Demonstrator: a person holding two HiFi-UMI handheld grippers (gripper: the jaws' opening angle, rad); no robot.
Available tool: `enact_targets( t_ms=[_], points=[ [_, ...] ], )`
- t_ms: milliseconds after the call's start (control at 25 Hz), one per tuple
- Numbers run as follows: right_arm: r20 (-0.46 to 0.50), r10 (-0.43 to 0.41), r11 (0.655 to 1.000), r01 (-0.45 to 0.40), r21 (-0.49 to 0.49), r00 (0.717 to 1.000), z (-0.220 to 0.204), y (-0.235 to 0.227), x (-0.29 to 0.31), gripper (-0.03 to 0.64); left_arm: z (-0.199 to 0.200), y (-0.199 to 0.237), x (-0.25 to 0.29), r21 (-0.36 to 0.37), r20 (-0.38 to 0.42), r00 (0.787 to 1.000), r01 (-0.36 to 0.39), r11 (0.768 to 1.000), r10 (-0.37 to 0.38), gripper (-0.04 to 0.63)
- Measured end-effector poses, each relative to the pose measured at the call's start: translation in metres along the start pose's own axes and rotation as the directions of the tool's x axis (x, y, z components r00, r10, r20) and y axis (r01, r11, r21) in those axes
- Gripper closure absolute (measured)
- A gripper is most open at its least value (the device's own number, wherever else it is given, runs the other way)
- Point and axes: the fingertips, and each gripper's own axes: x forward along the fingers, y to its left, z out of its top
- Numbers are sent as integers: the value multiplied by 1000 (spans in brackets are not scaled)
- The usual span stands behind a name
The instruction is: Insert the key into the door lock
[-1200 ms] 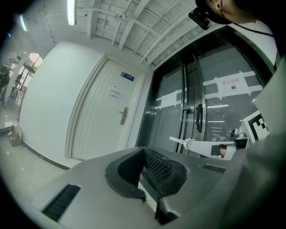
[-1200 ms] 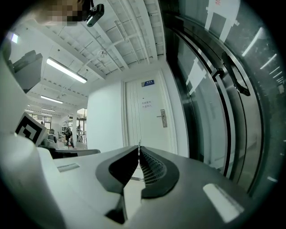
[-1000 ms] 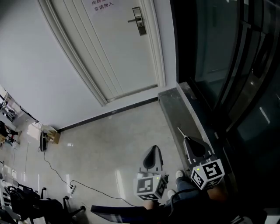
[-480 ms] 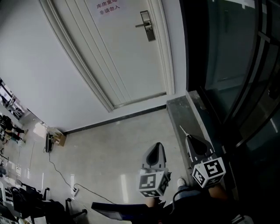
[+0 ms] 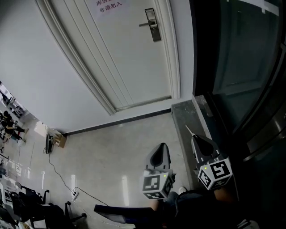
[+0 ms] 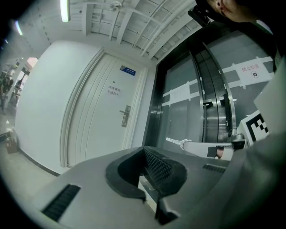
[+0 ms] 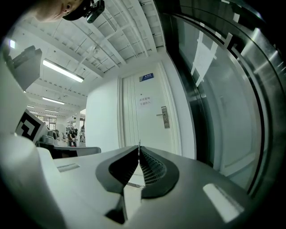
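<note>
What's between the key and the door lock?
Nothing in the way. The head view shows only bare floor and the plain door between the key and the lock.

"What's the door [image 5: 129, 53] like?"
"White paint, smooth, with a low sheen. Its lock plate [image 5: 153, 24] is brushed metal, and the notice [image 5: 107, 4] on it is paper."
"And the floor [image 5: 111, 152]?"
"Pale polished tile, glossy enough to mirror the lights. The wall panels [image 5: 237, 53] beside it are dark, glossy glass."
"The right gripper [image 5: 193, 137]?"
"A matt grey plastic shell. Its pads [image 7: 152, 167] are black and ribbed, probably rubber. The key [image 5: 189, 130] is bright bare metal."
</note>
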Motion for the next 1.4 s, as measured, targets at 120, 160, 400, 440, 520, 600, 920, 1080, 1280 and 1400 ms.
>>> enact_targets(
  t_ms=[120, 160, 400, 440, 520, 600, 920, 1080, 1280, 1400],
  points=[
    [-10, 7, 1000, -7, 6, 1000, -4, -3, 17, 604, -6, 13, 14, -10, -30, 999, -20, 1000, 20, 595],
    [-11, 8, 1000, -8, 9, 1000, -5, -4, 24, 604, -6, 18, 18, -12, -33, 999, -25, 1000, 25, 595],
    [-12, 3, 1000, -3, 26, 1000, -13, -6, 84, 604, 2, 65, 61, -15, -21, 999, -31, 999, 30, 595],
    [-8, -1, 1000, 1, 21, 1000, -14, -6, 98, 604, 3, 75, 71, -10, -20, 999, -27, 1000, 26, 595],
    [4, -16, 1000, 15, 20, 1000, -14, -9, 131, 604, 8, 98, 95, 0, -17, 1000, -13, 1000, 13, 595],
    [12, -27, 1000, 27, 15, 1000, -9, -11, 169, 604, 20, 123, 122, 7, -12, 1000, 1, 1000, -1, 595],
    [54, -74, 997, 74, -2, 996, 18, -19, 295, 604, 69, 201, 221, 52, 11, 998, 67, 996, -67, 595],
    [34, -91, 996, 91, 4, 995, 15, -24, 333, 604, 74, 223, 256, 47, 2, 996, 87, 995, -87, 595],
    [31, -99, 995, 100, -9, 995, 16, -43, 376, 604, 77, 240, 298, 27, 9, 996, 90, 996, -90, 595],
    [31, -84, 996, 85, -16, 996, 16, -60, 409, 604, 78, 253, 330, 19, 14, 997, 71, 997, -71, 595]
  ],
)
